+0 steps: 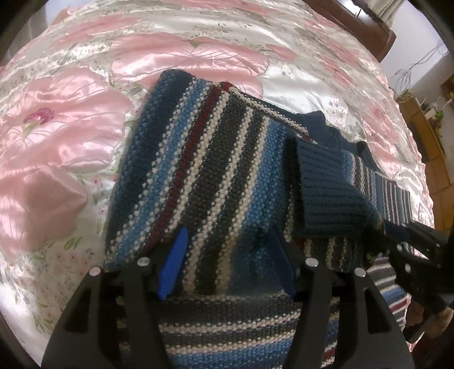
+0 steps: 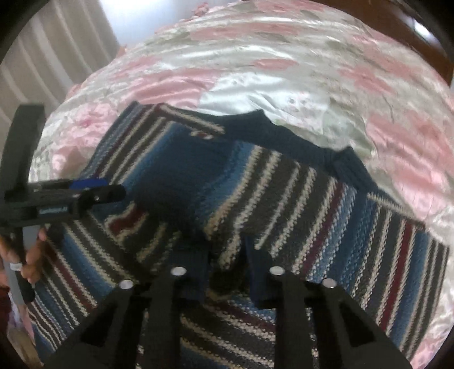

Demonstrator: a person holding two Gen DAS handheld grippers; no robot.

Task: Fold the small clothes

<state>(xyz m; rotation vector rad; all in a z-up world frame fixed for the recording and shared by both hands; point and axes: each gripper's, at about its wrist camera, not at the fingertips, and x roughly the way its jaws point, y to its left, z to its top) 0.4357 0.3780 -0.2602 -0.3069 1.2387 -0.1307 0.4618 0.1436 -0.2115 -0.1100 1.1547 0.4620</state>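
A knit sweater (image 1: 215, 159) striped in blue, grey, white and dark red lies partly folded on the bed. My left gripper (image 1: 227, 262) hovers low over a flat folded layer of it. Its blue pads (image 1: 173, 264) stand wide apart and bare, so it is open. The dark blue ribbed cuff (image 1: 326, 187) lies just to the right of it. In the right wrist view the sweater (image 2: 298, 198) fills the foreground. My right gripper (image 2: 227, 272) is shut on a bunched bit of sleeve near the cuff. The left gripper (image 2: 113, 193) shows at the left, above the sweater.
A shiny pink and white floral bedspread (image 1: 71, 142) covers the bed on every side of the sweater. A wooden headboard (image 1: 369, 25) runs along the far edge. Curtains (image 2: 56, 56) hang at the far left. A hand (image 2: 31, 255) holds the left tool's handle.
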